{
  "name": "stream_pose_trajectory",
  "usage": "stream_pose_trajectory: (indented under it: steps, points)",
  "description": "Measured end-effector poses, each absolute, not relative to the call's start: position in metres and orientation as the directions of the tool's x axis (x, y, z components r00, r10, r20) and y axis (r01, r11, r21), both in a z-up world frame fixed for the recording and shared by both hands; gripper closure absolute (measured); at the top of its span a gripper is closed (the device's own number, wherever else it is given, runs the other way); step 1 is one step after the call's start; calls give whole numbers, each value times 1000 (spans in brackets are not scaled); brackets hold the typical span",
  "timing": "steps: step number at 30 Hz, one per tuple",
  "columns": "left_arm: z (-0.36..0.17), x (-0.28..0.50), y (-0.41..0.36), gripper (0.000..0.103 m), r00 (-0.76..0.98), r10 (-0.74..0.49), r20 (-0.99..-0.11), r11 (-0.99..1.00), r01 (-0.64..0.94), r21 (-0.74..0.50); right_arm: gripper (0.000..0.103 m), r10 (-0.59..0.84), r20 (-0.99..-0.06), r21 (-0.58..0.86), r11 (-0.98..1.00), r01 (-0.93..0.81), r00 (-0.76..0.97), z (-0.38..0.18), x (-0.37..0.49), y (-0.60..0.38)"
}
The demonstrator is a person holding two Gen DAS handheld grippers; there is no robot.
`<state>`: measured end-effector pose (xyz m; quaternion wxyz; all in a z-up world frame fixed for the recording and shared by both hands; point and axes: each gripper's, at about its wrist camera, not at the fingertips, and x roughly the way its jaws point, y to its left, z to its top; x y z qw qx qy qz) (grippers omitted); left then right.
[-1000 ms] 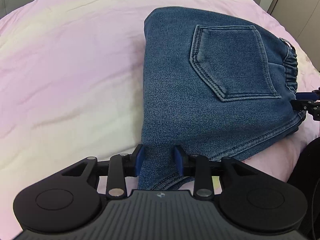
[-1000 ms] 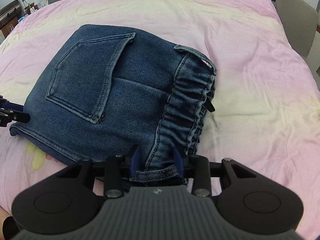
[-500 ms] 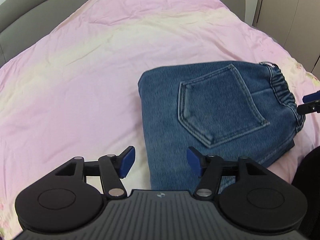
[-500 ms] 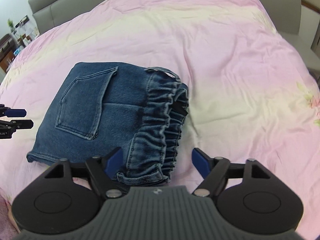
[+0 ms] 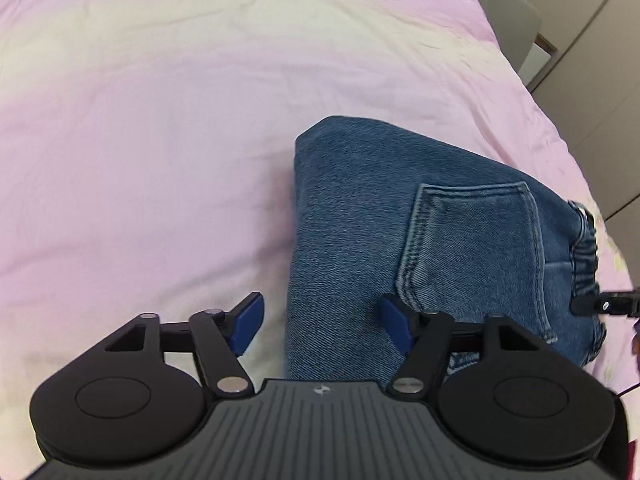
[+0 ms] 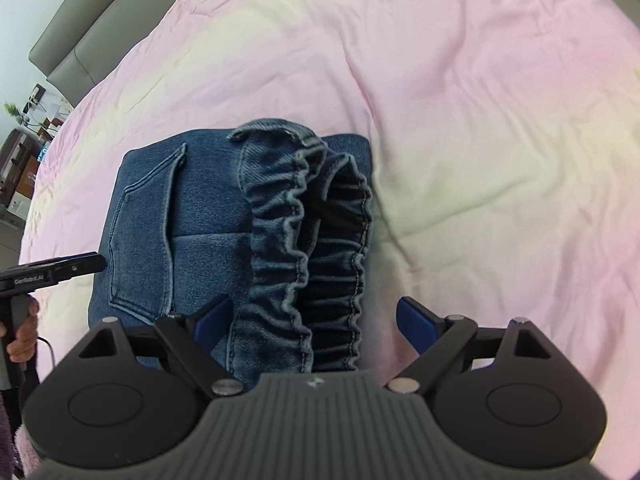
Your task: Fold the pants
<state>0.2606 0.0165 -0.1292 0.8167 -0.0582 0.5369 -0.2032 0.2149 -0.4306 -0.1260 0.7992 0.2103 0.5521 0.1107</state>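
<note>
You are holding both tools spread wide over a pair of blue denim pants [image 5: 420, 232] that is lying folded into a compact bundle on the pink bedspread [image 5: 160, 128]. Your left gripper [image 5: 322, 326] is hanging released above the folded edge, one blue pad over the sheet and the other over the denim beside the back pocket [image 5: 472, 236]; nothing is being pinched. Your right gripper [image 6: 312, 318] is likewise gaping, straddling the elastic waistband [image 6: 304, 240] without grasping it.

The fold is looking essentially finished, so this step is probably the release and retreat. You should be lifting both tools straight up, not sideways, so the pads are not snagging the gathered waistband or dragging the top layer off square. The waistband is standing a little open at the right end; if you are tidying, press it flat instead of pulling.

In the right wrist view, the side of the left tool is carrying small white lettering that seems to read "GenRobot.AI". No label is legible on the jeans.
</note>
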Motion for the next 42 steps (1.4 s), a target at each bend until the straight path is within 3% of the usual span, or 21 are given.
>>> stream_pose_trajectory:
  steps: [5,14,17,18,19,25,31,42]
  points:
    - [-148,274,27,15,280,-465,-840,883,217,-417,19,493,-795,560,821,114,354,-153,222,-444]
    - [-168,286,38,17,223,-530,-818,848,150,-508,20,564,-749,634,762,130,347,-179,233,-453]
    - [-171,284,38,30,226,-539,-811,842,122,-526,24,573,-736,650,747,141,360,-184,234,-453]
    - [-171,282,39,41,228,-546,-806,837,115,-534,28,574,-733,653,745,139,365,-183,234,-452]
    - [-169,281,39,43,233,-543,-807,839,110,-533,38,582,-724,661,739,130,370,-180,232,-454]
    - [-151,265,37,64,280,-524,-804,850,121,-512,52,524,-765,592,801,90,374,-154,228,-439]
    - [-132,242,48,73,358,-521,-775,846,94,-525,60,480,-777,548,834,62,406,-122,220,-428]
    - [-110,182,112,75,443,-512,-736,831,40,-554,64,485,-784,497,864,-76,387,-56,207,-366]
